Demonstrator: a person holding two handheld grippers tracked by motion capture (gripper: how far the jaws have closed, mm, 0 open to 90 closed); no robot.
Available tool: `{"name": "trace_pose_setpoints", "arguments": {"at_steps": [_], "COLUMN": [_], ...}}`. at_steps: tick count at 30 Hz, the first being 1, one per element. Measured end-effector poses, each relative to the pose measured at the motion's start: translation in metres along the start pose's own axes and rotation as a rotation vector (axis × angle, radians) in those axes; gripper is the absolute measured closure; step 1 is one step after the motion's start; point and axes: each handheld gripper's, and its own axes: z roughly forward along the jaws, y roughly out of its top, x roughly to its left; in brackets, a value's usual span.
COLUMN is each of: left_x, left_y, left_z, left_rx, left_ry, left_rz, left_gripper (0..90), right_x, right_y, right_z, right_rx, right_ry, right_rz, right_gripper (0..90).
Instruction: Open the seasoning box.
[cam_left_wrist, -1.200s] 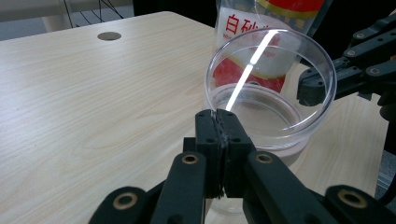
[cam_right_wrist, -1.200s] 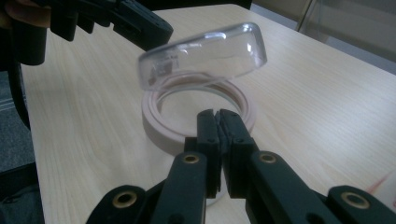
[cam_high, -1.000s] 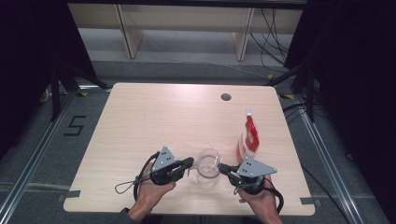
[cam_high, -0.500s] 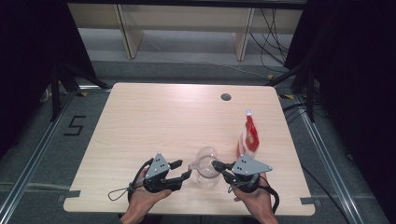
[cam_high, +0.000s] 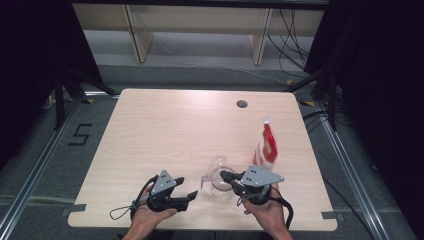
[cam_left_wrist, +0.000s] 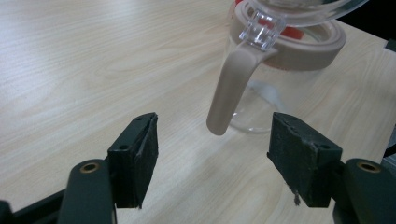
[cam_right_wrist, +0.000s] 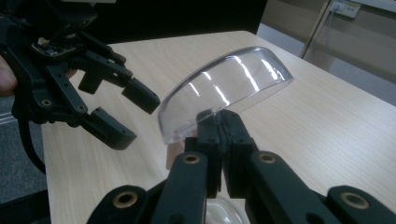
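Observation:
A clear glass jug (cam_high: 216, 184) with a beige handle (cam_left_wrist: 232, 79) and beige rim (cam_left_wrist: 327, 44) stands near the table's front edge. Its clear domed lid (cam_right_wrist: 224, 86) is tilted up, and my right gripper (cam_right_wrist: 218, 122) is shut on the lid's edge; from above, this right gripper (cam_high: 223, 176) sits at the jug's right side. My left gripper (cam_left_wrist: 215, 133) is open; its jaws have just been opening, and the handle's lower end hangs a little beyond them, untouched. In the high view the left gripper (cam_high: 188, 188) is left of the jug, apart from it.
A red and white pouch (cam_high: 265, 146) lies just beyond the right hand. A small round hole (cam_high: 242, 104) sits near the far edge of the light wooden table (cam_high: 165, 125). Black cables trail from both grippers at the front edge.
The left gripper has opened its jaws and drawn back leftward from the jug. The right gripper stays shut on the lid and has lifted it a little.

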Motion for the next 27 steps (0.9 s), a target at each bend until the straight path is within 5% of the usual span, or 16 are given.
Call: {"name": "trace_pose_setpoints", "arguments": {"at_steps": [18,27], "left_x": [0.002,0.004], "left_y": [-0.003,-0.004], "left_z": [0.0,-0.002], "left_rx": [0.024,0.028], "left_ry": [-0.015,-0.008], "left_rz": [0.011,0.009], "left_gripper": [29.5,28.8], "right_x": [0.013,0.009], "right_y": [0.005,0.004], "right_z": [0.018,0.012], "right_rx": [0.001,-0.006], "right_ry": [0.027,0.021], "right_rz": [-0.036,0.004], "right_gripper": [85.9,82.8]}}
